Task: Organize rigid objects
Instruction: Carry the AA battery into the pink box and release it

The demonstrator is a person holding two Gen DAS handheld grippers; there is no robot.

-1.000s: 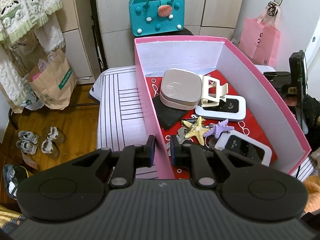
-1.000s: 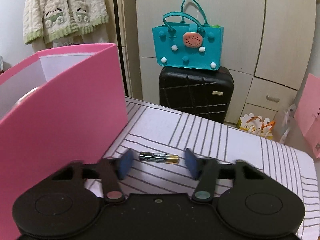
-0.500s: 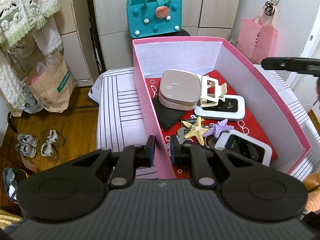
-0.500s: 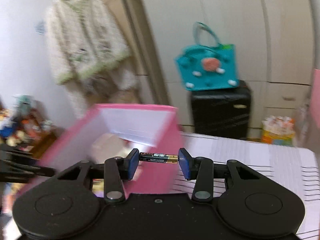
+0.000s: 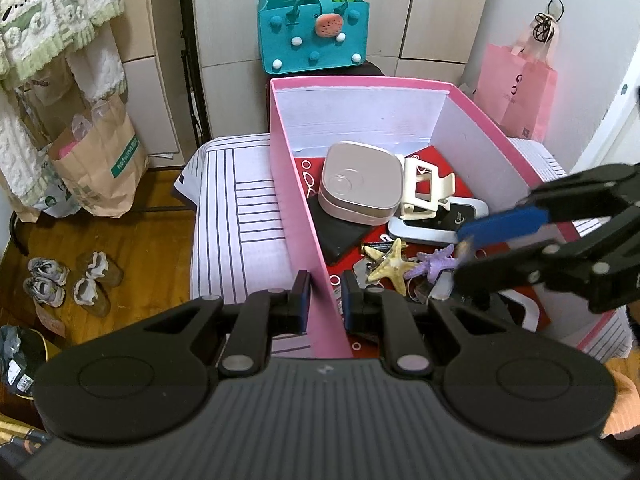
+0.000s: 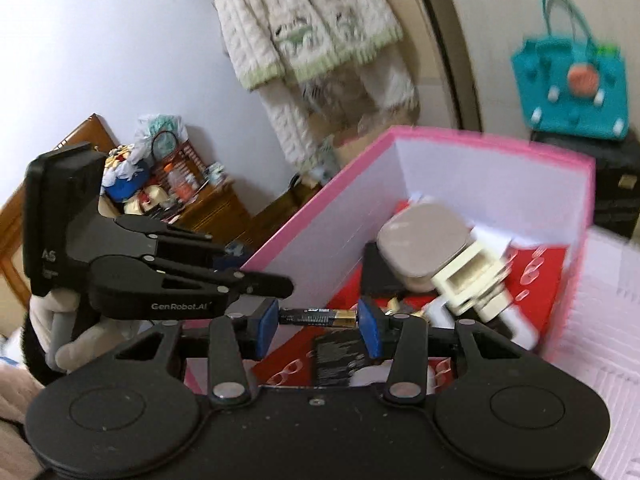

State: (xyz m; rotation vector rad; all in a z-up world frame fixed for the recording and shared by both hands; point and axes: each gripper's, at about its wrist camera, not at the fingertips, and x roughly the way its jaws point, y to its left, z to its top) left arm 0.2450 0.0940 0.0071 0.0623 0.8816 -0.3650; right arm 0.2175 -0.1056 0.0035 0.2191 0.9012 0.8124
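Note:
My right gripper (image 6: pixel 318 320) is shut on a black and gold battery (image 6: pixel 318 316), held end to end between its blue pads, above the open pink box (image 6: pixel 316 200). In the left wrist view the right gripper (image 5: pixel 464 248) reaches in from the right over the box's contents. My left gripper (image 5: pixel 323 300) is shut on the box's left wall (image 5: pixel 304 216), one pad on each side. Inside lie a beige case (image 5: pixel 360 188), a cream clip (image 5: pixel 424 188), a white device (image 5: pixel 440 224), two starfish (image 5: pixel 390 264) and another battery (image 5: pixel 376 246).
The box stands on a striped white cloth (image 5: pixel 240 224). A teal bag (image 5: pixel 312 32) on a black suitcase stands behind it. A pink bag (image 5: pixel 524 92) hangs at the right. A paper bag (image 5: pixel 100 168) and shoes (image 5: pixel 68 280) are on the wooden floor at left.
My right gripper lifted the battery off the striped cloth and carried it left, over the pink box. My left gripper has kept its hold on the box wall.

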